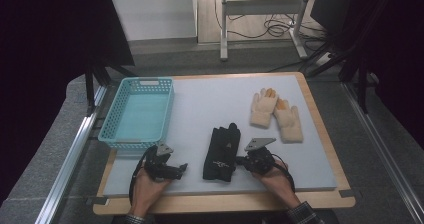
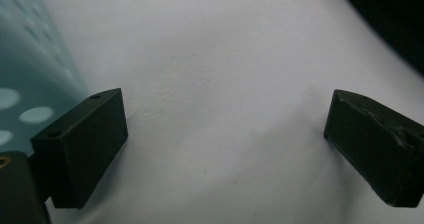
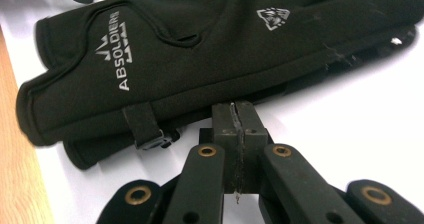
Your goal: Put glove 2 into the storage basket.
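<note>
While left gripper [image 2: 225, 149] gapes wide, right gripper [image 3: 236, 115] (jaws pressed together) at black gloves [image 3: 200, 49].

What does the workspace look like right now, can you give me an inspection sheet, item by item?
Surface: grey mat on a wooden board.
Job's things: black gloves, stacked, near the front edge.
Clutter: teal basket at left; beige gloves at right.
Grippers: left gripper open over bare mat; right gripper shut, tips at the black gloves' edge, nothing seen between them.
Cables: one trails from each gripper; more on the floor behind.
Surroundings: metal frame legs beyond the table.
</note>
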